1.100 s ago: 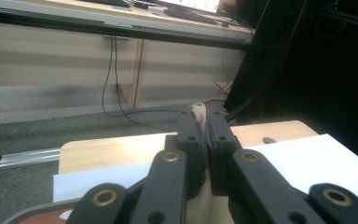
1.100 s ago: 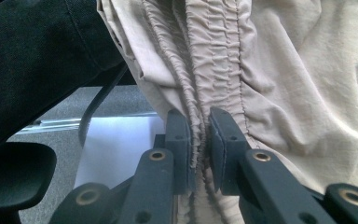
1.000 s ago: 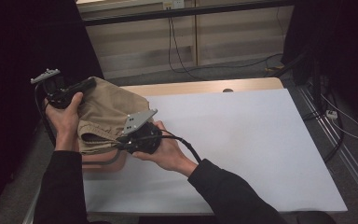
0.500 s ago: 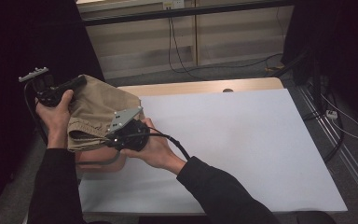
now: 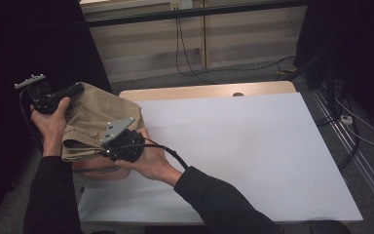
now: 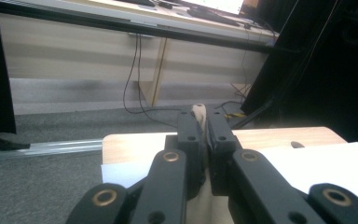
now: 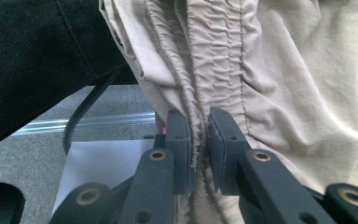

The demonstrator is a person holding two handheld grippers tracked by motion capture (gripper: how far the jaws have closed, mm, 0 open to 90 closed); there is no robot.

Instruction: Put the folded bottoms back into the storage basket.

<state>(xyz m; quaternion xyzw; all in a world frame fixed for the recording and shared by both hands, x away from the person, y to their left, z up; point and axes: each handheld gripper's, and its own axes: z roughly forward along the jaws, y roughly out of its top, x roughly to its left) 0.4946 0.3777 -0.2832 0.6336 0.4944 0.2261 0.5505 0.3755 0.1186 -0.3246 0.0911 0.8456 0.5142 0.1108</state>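
Grippers both pinched on cloth: right gripper [image 7: 198, 128] has jaws pressed on the gathered elastic waistband [image 7: 214, 56] of the tan shorts [image 5: 95, 117], w/ fabric bunched thick between them; left gripper [image 6: 204, 122] is clamped on a thin fold of the same fabric, a small tip of it poking up past the jaw ends. In high view the left gripper [image 5: 73, 90] sits at the far-left edge of the shorts and the right gripper [image 5: 108, 146] at the near edge, garment held up betw. them, off the bench's left side, above a pinkish thing [image 5: 95, 170] I can't ID. White bench [image 5: 253, 151] is otherwise bare to the right. Risks, imo: left hold looks shallow, so a hard pull apart could slip the fold out & drop that side. Right bite is on stretchy elastic, may creep under tension. Cable [image 5: 173, 155] from right gripper trails near the cloth, could snag when spreading. Uneven pull prob. leaves the shorts twisted when laid down.
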